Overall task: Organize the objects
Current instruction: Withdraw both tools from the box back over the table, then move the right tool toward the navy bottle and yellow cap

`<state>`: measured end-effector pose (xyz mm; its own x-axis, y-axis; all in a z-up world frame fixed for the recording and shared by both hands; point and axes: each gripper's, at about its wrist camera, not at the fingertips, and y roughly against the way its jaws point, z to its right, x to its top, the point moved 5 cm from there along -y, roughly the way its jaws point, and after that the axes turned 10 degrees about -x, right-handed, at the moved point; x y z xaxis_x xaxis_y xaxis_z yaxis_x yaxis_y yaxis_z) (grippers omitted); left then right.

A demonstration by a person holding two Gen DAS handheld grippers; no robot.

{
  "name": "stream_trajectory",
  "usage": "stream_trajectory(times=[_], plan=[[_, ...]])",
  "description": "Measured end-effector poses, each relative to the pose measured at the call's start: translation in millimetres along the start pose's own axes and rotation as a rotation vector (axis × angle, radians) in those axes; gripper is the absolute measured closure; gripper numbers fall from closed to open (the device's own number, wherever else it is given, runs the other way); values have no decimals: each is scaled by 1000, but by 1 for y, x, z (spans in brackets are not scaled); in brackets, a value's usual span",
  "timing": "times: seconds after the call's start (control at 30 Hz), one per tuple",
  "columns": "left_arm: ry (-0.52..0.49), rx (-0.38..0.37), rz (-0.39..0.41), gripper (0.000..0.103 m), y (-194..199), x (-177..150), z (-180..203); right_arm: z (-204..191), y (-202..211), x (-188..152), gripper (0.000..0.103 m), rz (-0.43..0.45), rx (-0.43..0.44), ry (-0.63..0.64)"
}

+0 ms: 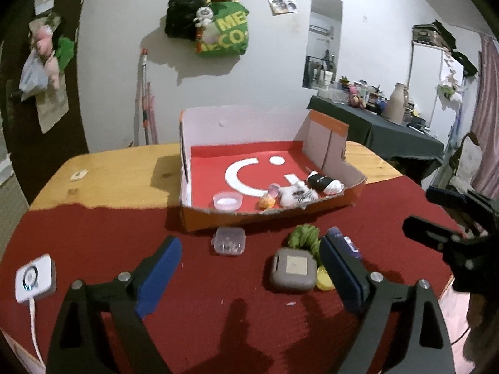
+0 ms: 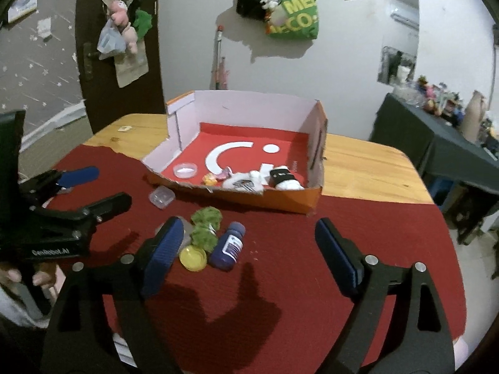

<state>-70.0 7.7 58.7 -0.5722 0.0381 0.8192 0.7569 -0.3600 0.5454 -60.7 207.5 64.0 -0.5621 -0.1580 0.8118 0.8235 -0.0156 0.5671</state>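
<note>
The orange cardboard box (image 1: 268, 184), its floor red with a white curved mark, sits open on the bench (image 1: 124, 168), straddling the edge of a dark red cloth (image 1: 218, 296). Along its near wall lie a round clear container (image 1: 227, 201), a small yellow-and-pink item (image 1: 268, 198), a white bundle (image 1: 296, 195) and a black-and-white roll (image 1: 324, 183).

On the cloth in front of the box, a small clear plastic case (image 1: 229, 240) lies alone. Beside it to the right cluster a grey square case (image 1: 292, 269), a green fuzzy scrunchie (image 1: 304, 238), a yellow round lid (image 1: 324, 279) and a dark blue bottle (image 2: 227, 246).

The left hand-held gripper (image 1: 249, 277) stands wide and released, nothing pressed between its blue pads; the grey case lies on the cloth within its span. The right hand-held gripper (image 2: 249, 255) is likewise spread and empty, with the yellow lid and the blue bottle lying between its fingers.

The left wrist view alone shows the grey case in full, and a white square device (image 1: 36, 277) with a cable at the cloth's left edge; there the blue bottle is mostly hidden behind a finger. The right wrist view shows the bottle whole with its label, and hides most of the grey case behind its left pad.

The bench is pale wood where bare. Behind it a white wall carries a green shopping bag (image 1: 227, 29) beside a black bag (image 1: 182, 15), photographs and a narrow mirror (image 1: 324, 40). A dark-covered side table (image 1: 389, 127) crowded with small things stands to the right.
</note>
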Motion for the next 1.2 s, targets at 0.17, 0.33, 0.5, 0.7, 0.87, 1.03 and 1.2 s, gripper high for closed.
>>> stream_trajectory(times=[0.17,0.33,0.5,0.7,0.87,1.03,1.2], plan=[[18,37,-27,9,-10,-17,-3,-3,-9,-19,15,-3,-26,-12],[33,39,-75,9,-22,-31,-4,-3,-29,-35,15,-69,-12,-44],[36,42,-97,9,-29,-36,-4,0,-39,-43,15,-99,-10,-61],[34,39,-107,9,-33,-37,-3,2,-45,-47,15,-121,-2,-70],[36,40,-123,8,-37,-38,-4,1,-54,-49,15,-144,2,-69],[41,42,-140,8,-40,-38,-5,-2,-63,-48,15,-166,15,-72],[44,28,-159,8,-45,-37,-5,-6,-76,-46,15,-195,15,-60]])
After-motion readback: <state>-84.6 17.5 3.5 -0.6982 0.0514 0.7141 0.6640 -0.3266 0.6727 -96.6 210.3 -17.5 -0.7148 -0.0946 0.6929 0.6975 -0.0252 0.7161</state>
